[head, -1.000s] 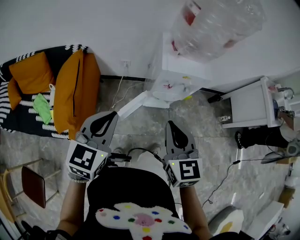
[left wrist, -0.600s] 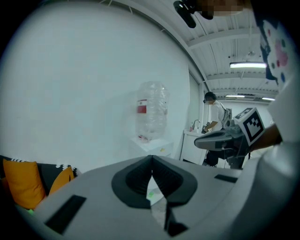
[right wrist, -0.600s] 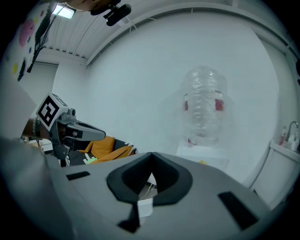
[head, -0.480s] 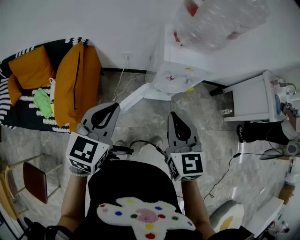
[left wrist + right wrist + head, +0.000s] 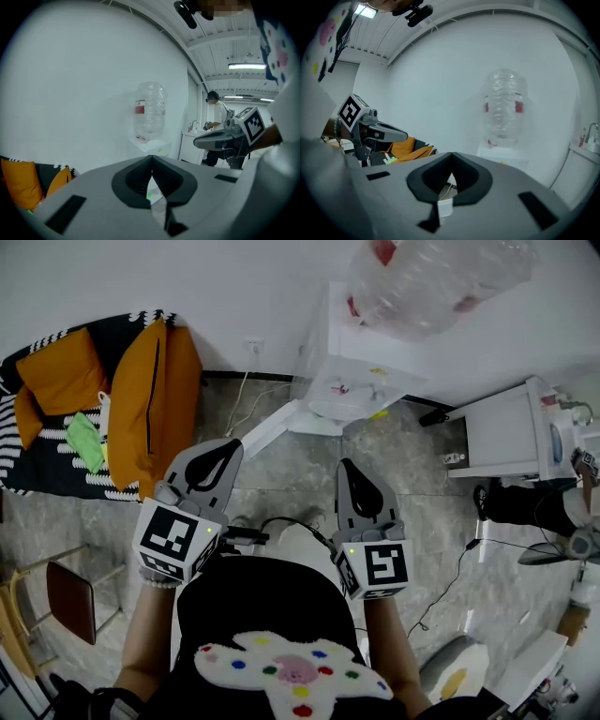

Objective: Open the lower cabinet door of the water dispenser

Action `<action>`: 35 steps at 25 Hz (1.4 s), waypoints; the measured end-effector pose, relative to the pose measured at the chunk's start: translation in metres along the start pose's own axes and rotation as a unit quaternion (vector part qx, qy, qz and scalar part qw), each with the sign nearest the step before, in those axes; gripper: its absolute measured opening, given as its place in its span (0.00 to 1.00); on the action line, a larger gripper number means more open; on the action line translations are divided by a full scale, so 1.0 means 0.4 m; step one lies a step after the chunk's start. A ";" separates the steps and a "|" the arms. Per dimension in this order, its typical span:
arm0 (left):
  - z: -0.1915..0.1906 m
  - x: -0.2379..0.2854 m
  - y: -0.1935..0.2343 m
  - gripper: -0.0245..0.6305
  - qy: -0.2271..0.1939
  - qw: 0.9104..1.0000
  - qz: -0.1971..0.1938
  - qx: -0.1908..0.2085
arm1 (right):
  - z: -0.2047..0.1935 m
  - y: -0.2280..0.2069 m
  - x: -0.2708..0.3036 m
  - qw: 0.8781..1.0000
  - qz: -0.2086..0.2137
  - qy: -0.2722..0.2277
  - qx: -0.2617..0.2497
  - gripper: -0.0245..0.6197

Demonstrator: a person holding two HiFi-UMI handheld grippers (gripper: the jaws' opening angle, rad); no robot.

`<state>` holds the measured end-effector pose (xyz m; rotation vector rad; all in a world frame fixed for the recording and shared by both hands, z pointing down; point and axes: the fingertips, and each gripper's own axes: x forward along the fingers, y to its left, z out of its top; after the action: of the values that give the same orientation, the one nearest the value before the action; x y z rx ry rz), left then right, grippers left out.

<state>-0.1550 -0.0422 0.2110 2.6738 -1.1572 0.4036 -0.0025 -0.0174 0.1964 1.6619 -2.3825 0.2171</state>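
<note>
Against the far wall, a little right of you, stands the white water dispenser [image 5: 361, 371] with a clear bottle [image 5: 441, 282] upended on top, a red label on it. Its lower cabinet door [image 5: 272, 434] is swung out from the foot of the unit, a white panel angling toward the near left over the grey stone floor [image 5: 281, 488].

You hold both tools in front of your chest, side by side and apart, both pointing toward the far wall. Your left gripper [image 5: 225, 454] has its jaws pressed together, with nothing between the pads; its own view shows the black pads meeting at the tip. Its tip sits on the near side of the door's free edge, and neither view shows contact there. Your right gripper [image 5: 350, 472] is likewise closed on nothing, and it sits on the near side of the dispenser, well apart from it.

To the far left is a dark sofa [image 5: 37, 474] with orange cushions [image 5: 141, 399] and a green cloth [image 5: 82, 448] lying on it. A wooden stool [image 5: 70, 606] stands at the near left. A white side cabinet [image 5: 502, 446] stands right of the dispenser, and a black cable [image 5: 450, 592] trails across the floor on the near right. The left gripper view shows a person [image 5: 216, 122] standing far off to the right.
</note>
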 end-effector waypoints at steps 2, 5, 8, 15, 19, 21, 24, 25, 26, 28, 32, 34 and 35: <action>0.003 0.004 -0.003 0.06 -0.004 1.000 -0.003 0.003 | 0.001 0.000 0.000 1.000 -0.001 0.000 0.002 0.04; 0.006 0.007 -0.009 0.06 -0.006 1.000 -0.007 0.003 | -0.004 -0.005 -0.004 1.000 -0.005 -0.003 -0.002 0.04; 0.006 0.009 -0.011 0.06 -0.005 1.000 -0.009 0.005 | -0.008 -0.007 -0.005 1.000 -0.007 0.002 -0.001 0.04; 0.013 0.011 -0.008 0.06 -0.012 1.000 -0.010 0.009 | 0.001 0.003 0.001 1.000 -0.005 0.003 -0.001 0.04; 0.012 0.012 -0.008 0.06 -0.010 1.000 -0.011 0.010 | 0.005 0.007 0.003 1.000 -0.004 -0.001 -0.005 0.04; 0.010 0.011 -0.007 0.06 -0.010 1.000 -0.011 0.009 | -0.002 0.005 0.003 1.000 -0.004 0.001 -0.015 0.04; 0.008 0.009 -0.006 0.06 -0.009 1.000 -0.012 0.008 | -0.017 0.004 -0.001 1.000 -0.004 0.012 -0.025 0.04; 0.007 0.008 -0.007 0.06 -0.009 1.000 -0.012 0.007 | -0.014 0.006 -0.002 1.000 -0.005 0.014 -0.021 0.04; 0.007 0.009 -0.008 0.06 -0.009 1.000 -0.012 0.007 | -0.009 0.008 -0.002 1.000 -0.005 0.011 -0.018 0.04; 0.008 0.010 -0.008 0.06 -0.009 1.000 -0.011 0.007 | -0.012 0.006 -0.002 1.000 -0.001 0.005 -0.024 0.04; 0.004 0.008 -0.003 0.06 -0.002 1.000 -0.008 0.005 | -0.029 -0.003 -0.006 1.000 -0.001 0.009 -0.028 0.04; 0.003 0.006 0.000 0.06 0.001 1.000 -0.007 0.005 | -0.032 -0.005 -0.008 1.000 -0.002 0.010 -0.028 0.04; 0.005 0.005 0.001 0.06 0.000 1.000 -0.007 0.006 | -0.033 -0.005 -0.010 0.999 0.000 0.010 -0.033 0.04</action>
<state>-0.1537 -0.0445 0.2100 2.6902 -1.1402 0.4097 0.0021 -0.0113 0.2082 1.6230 -2.3494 0.1529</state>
